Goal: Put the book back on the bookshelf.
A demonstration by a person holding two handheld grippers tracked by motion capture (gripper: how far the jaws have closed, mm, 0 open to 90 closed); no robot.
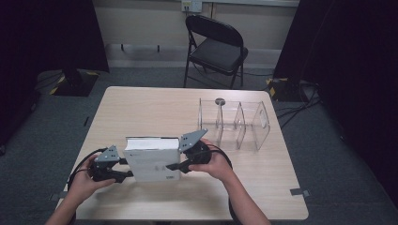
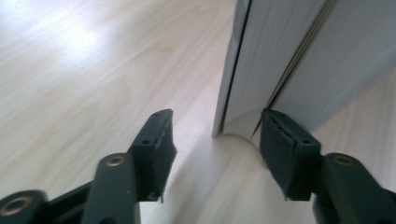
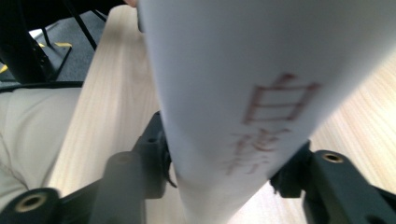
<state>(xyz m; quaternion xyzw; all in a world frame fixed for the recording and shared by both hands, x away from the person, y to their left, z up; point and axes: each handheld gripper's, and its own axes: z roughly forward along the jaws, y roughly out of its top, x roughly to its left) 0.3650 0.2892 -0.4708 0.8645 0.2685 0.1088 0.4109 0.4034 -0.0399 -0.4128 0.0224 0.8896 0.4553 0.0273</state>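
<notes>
A thick white book [image 1: 152, 159] stands upright on the pale wooden table [image 1: 155, 108], near its front edge. My right gripper [image 1: 176, 158] comes in from the book's right side. In the right gripper view its jaws press both faces of the white book [image 3: 219, 74], whose spine bears red characters; the gripper [image 3: 224, 175] is shut on it. My left gripper [image 1: 126, 168] sits at the book's left edge. Its jaws stand apart [image 2: 215, 149], with the lower corner of the book [image 2: 280, 56] just ahead of them and untouched.
A clear acrylic organizer [image 1: 234, 123] with upright dividers stands on the table's right half, and a small dark round thing [image 1: 219, 101] lies behind it. A black folding chair [image 1: 216, 47] stands beyond the far edge. Cables trail on the floor at the right.
</notes>
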